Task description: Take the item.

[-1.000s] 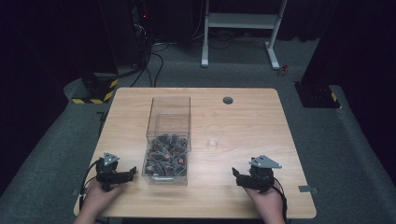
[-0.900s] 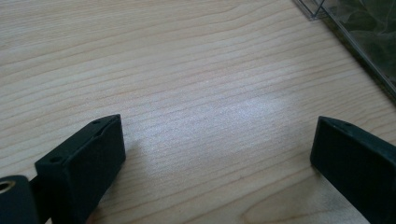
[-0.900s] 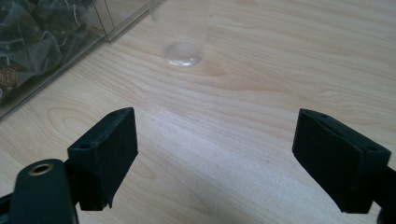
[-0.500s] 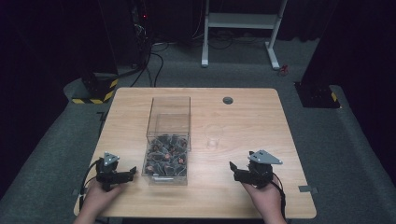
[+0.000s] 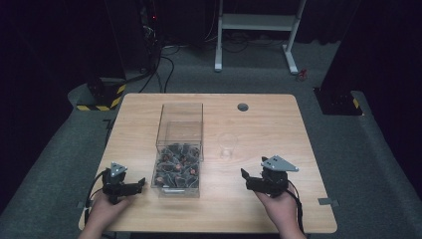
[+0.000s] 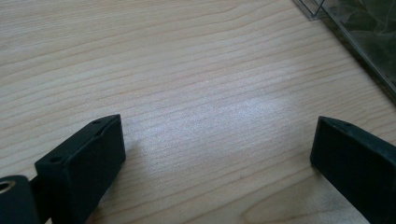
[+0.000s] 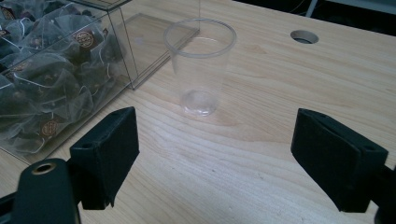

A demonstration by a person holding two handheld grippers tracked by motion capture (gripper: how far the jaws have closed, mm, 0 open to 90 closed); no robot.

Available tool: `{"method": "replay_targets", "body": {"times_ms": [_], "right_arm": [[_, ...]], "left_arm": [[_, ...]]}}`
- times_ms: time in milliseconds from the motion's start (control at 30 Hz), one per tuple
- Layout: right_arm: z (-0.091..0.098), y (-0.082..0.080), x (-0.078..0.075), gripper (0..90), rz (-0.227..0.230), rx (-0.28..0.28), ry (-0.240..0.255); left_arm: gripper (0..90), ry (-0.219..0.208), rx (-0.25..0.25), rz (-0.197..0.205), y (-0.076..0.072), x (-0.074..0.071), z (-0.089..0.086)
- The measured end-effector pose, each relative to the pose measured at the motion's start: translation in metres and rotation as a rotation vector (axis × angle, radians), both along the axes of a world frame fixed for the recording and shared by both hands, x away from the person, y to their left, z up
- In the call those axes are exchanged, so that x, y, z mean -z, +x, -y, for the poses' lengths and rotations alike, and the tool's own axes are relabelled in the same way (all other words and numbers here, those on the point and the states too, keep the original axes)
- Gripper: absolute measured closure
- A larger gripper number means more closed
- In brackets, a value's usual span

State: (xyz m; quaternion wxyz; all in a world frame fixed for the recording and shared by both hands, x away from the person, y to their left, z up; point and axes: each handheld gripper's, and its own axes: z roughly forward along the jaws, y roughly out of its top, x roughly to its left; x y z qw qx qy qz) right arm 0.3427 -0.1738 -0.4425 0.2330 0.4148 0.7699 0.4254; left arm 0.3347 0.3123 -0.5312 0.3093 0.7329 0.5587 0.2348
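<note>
Pale wooden table [image 5: 278, 119] bare along right and near edges. Mid-frame, clear plastic box of tea bags [image 5: 178, 164]; just right of it, clear plastic cup [image 5: 227, 145], upright. Lower left, left gripper [image 5: 130, 187], lower right, right gripper [image 5: 245, 179]: jaws wide, empty. Right gripper shifted up-left toward cup since earlier.
</note>
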Motion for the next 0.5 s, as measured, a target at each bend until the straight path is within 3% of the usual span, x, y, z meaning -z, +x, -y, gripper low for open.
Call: {"method": "replay_targets", "body": {"times_ms": [500], "right_arm": [[-0.012, 0.002, -0.010, 16.8, 0.011, -0.030, 0.009]], "left_arm": [[3.5, -0.002, 0.000, -0.001, 0.000, 0.000, 0.000]]}}
